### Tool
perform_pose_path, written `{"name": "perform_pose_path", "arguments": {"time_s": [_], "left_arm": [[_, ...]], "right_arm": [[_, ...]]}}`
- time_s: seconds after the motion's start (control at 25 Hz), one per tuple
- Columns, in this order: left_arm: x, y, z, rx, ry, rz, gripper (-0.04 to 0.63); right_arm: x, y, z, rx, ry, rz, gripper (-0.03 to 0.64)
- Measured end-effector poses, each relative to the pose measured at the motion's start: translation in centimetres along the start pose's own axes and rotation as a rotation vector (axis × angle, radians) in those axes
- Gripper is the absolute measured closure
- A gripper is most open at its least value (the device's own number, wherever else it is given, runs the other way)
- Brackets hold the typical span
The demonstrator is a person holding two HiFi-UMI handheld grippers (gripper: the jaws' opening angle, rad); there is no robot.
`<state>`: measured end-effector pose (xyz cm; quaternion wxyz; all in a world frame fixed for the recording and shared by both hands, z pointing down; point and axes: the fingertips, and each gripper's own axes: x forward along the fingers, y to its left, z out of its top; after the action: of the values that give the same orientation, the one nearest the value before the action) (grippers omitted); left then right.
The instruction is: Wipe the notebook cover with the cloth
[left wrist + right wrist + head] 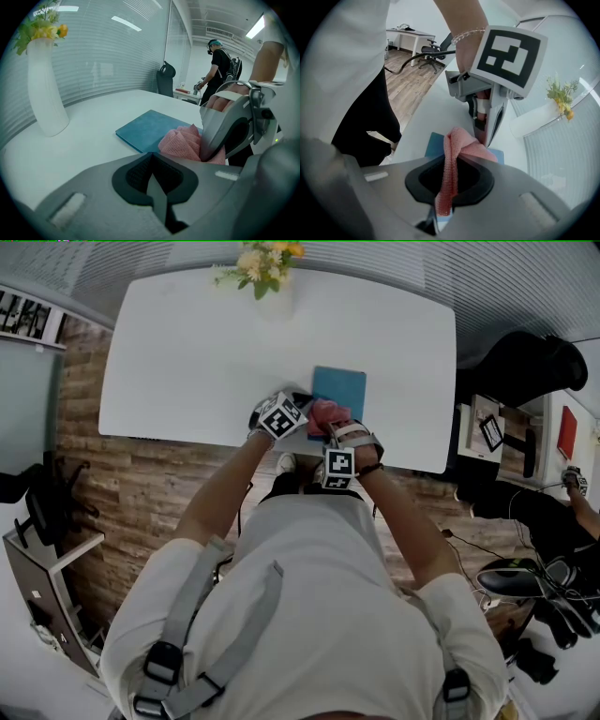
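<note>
White vase (44,89) beyond notebook (145,129) and cloth (180,143)

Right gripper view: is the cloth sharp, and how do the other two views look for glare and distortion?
Right gripper view: fisheye with dark corners, cloth weave sharp between the jaws. Left gripper view: same fisheye, ceiling lights glaring, notebook clear. Head view: table washed out white, edges bowed.

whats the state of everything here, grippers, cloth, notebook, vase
left gripper: shut, nothing between its jaws
right gripper: shut on cloth
cloth: bunched, held by right gripper, over the notebook's near edge
notebook: closed, flat on table
vase: upright, holding flowers
</note>
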<state>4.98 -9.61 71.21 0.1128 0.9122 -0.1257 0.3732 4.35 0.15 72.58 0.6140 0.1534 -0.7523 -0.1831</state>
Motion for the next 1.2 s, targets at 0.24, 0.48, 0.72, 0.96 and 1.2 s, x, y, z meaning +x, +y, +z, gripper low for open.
{"name": "perform_pose_path", "arguments": {"time_s": [0.24, 0.48, 0.72, 0.96, 1.2], "left_arm": [[0.1, 0.1, 0.0, 0.000, 0.000, -0.003, 0.595], [0.0, 0.1, -0.1, -0.001, 0.001, -0.002, 0.595], [0.1, 0.2, -0.2, -0.003, 0.002, -0.004, 0.595], [0.0, 0.2, 0.1, 0.000, -0.002, -0.003, 0.595], [-0.2, 0.1, 0.1, -0.003, 0.003, -0.002, 0.595]], "right_arm": [[-0.2, 0.2, 0.5, 0.027, -0.022, -0.002, 0.611], [-1.1, 0.5, 1.2, 0.053, -0.037, 0.014, 0.611], [-0.9, 1.6, 1.4, 0.075, -0.051, 0.041, 0.611], [-1.1, 2.2, 1.4, 0.075, -0.055, 0.051, 0.609], [-1.5, 2.8, 1.8, 0.099, -0.064, 0.073, 0.609]]}}
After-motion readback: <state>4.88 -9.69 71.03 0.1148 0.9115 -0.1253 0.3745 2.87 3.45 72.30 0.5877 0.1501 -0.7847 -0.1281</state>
